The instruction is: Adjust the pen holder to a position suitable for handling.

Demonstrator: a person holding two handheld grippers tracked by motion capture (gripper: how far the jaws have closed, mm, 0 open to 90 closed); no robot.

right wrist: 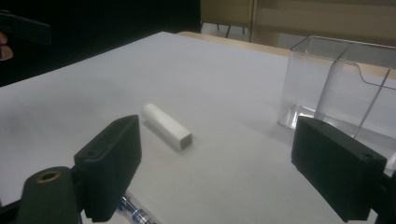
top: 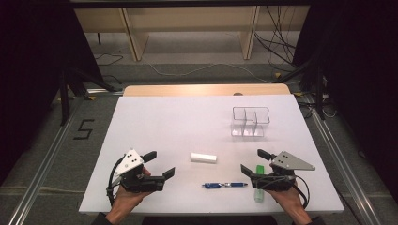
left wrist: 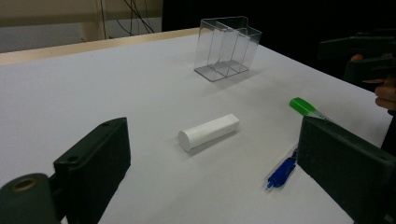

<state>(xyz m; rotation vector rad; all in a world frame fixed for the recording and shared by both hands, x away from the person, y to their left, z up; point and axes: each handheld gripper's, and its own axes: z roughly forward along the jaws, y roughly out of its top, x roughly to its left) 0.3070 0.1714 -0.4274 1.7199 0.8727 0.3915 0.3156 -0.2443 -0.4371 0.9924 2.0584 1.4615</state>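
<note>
A white stick lies flat near the middle of the white table. A blue pen lies closer to the front edge. To its right lies a green marker, partly under the right gripper. A clear compartmented holder stands empty at the back right. My left gripper is open at the front left and holds nothing. My right gripper is open at the front right and holds nothing.
A wooden strip runs along the table's far edge. Beyond it are wooden furniture legs and loose cables on the floor. A "5" mark is taped on the floor at the left.
</note>
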